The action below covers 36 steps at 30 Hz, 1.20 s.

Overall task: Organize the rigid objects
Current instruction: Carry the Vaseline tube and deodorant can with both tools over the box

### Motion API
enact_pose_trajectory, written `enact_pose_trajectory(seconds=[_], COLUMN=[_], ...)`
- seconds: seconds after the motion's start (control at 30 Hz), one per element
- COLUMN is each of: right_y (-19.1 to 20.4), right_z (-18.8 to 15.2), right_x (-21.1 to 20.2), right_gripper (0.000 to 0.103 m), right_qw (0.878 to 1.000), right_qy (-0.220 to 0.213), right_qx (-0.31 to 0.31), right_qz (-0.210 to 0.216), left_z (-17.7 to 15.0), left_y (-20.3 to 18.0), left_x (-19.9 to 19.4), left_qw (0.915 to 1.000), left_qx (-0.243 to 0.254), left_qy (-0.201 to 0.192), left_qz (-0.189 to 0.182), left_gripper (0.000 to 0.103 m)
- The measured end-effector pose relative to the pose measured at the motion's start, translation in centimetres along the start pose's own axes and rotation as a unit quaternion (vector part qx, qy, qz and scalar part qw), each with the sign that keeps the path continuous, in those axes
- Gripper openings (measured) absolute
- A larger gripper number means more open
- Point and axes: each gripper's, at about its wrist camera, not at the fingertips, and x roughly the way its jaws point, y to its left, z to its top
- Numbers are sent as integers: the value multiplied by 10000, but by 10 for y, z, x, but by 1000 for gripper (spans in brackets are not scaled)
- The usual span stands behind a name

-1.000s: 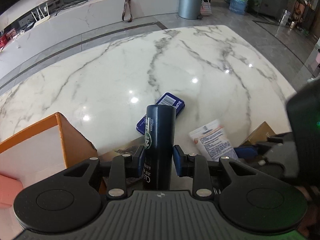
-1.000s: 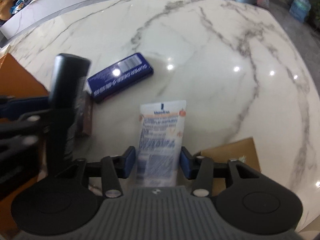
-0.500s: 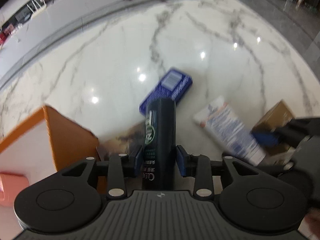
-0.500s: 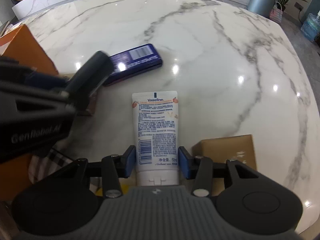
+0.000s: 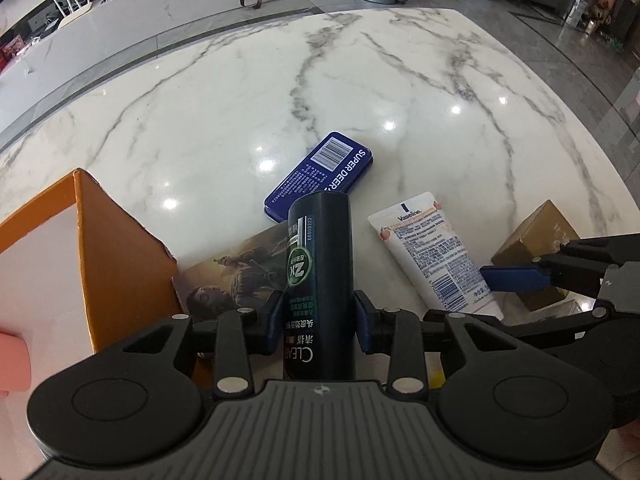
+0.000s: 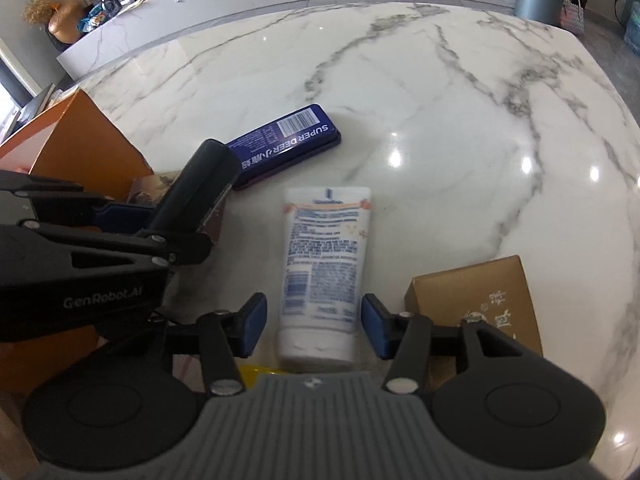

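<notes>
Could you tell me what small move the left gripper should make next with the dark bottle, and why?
Probably carry the dark cylindrical shampoo bottle left, over the open orange cardboard box. The left gripper has its blue pads on the bottle's sides, and the box sits right beside it. The right gripper is opening around the white lotion tube, pads clear of it.

Stuff you can't fully see

Dark bottle [image 5: 320, 280] hides the picture card [image 5: 236, 276] at 9 o'clock; pink thing [image 5: 12, 360] cropped; tube's [image 6: 324, 264] small print's too blurry.
</notes>
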Motion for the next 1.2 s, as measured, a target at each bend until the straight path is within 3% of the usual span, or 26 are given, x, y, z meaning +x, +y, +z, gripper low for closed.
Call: enact_pose_trajectory(seconds=[0.17,0.3,0.5,0.7,1.0,1.2], right_y=[7,15,1,2,45,95], right_z=[4,6,3,-1,-7,-4], right_x=[7,15,4,-30,-104,-134], right_gripper=[61,48,46,46,46,46], right_qw=[9996,9977,9989,9968,9857,9742], right_qy=[-131,-224,-289,-767,-1640,-1986], right_qx=[-202,-441,-18,217,-208,-654], right_qz=[-124,-473,-367,-93,337,850], left_z=[-2,-4,-12,-25,-58,-93], left_y=[3,6,14,18,42,84], left_x=[-6,-17,-39,-71,-148,-197], left_qw=[9998,9991,9954,9910,9737,9581], left_qx=[-146,-301,-661,-882,-1328,-1780], left_qy=[-119,-254,-571,-956,-1831,-2241], left_qz=[-74,-169,-394,-326,-279,106], left_gripper=[40,39,38,37,36,37])
